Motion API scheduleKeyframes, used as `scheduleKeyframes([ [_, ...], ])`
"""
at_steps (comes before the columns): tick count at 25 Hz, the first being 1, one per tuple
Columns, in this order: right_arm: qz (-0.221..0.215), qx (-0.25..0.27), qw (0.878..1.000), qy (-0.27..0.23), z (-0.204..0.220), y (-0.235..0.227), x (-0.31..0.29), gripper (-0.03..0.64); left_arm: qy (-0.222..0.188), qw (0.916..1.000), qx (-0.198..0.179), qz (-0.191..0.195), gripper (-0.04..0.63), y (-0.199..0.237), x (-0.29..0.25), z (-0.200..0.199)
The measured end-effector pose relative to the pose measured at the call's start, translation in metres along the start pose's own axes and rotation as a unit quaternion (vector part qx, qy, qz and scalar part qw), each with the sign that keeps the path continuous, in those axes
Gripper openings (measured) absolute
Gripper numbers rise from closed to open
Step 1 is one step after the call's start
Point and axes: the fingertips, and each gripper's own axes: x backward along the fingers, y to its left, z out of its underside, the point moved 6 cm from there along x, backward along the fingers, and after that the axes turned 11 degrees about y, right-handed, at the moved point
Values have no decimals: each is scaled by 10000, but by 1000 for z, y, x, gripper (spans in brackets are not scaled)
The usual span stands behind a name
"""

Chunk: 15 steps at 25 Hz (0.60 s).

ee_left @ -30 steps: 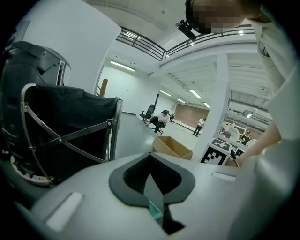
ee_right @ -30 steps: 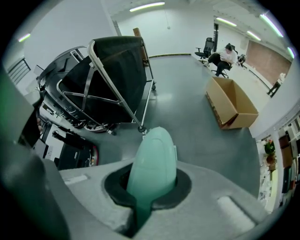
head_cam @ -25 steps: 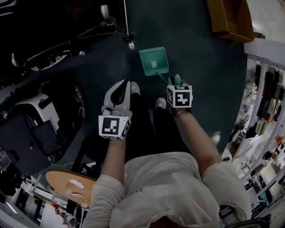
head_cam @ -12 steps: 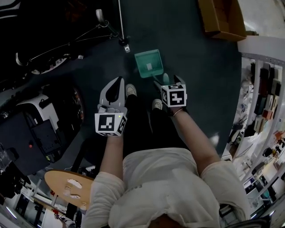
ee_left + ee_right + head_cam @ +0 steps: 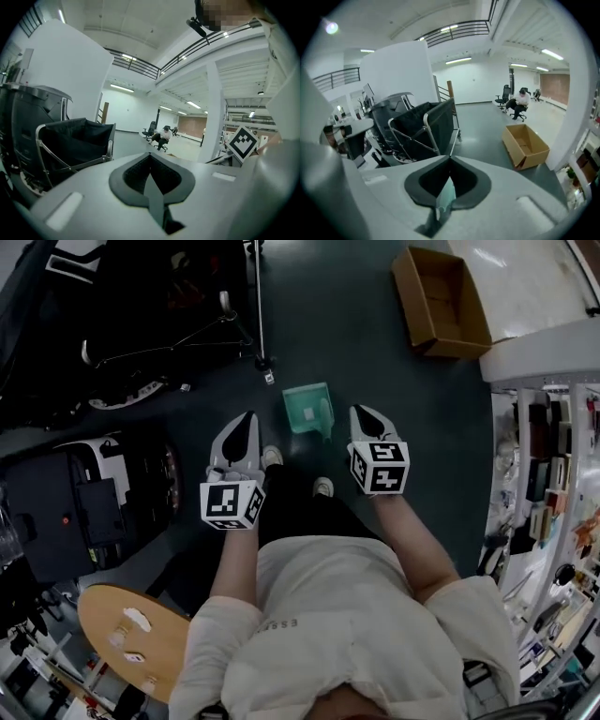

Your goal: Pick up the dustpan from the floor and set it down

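Dustpan (image 5: pixel 306 407): hangs green over the dark floor (image 5: pixel 375 352), just ahead of the shoes (image 5: pixel 273 457) and between the two gripper tips in the head view, pinched by its pale handle (image 5: pixel 446 197) in the right gripper (image 5: pixel 360 412), with jaws closed tight on it. Shows the left gripper (image 5: pixel 247 416) alongside with jaws pressed together on nothing, clear of the pan. Farther off, shows an open cardboard box (image 5: pixel 441 296) well apart on the floor, beyond the right gripper.

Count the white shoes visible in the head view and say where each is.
2. One shoe is just below-left of the green dustpan; the other shoe is lower and further right. Both are partly covered by the person's dark trousers.
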Motion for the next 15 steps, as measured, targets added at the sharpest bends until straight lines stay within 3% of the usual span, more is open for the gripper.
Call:
scheduleKeyframes([
  [7,-417,125,9952,-876,21,2,89,-9,-498,9985,-183,107,17,-69,77,-17],
  [10,-515,263,9904,-1253,30,5,123,-9,-608,9980,107,167,17,-81,103,-19],
  [15,-598,523,9823,-1694,38,25,167,-9,-779,9969,-46,130,17,-93,140,-17],
])
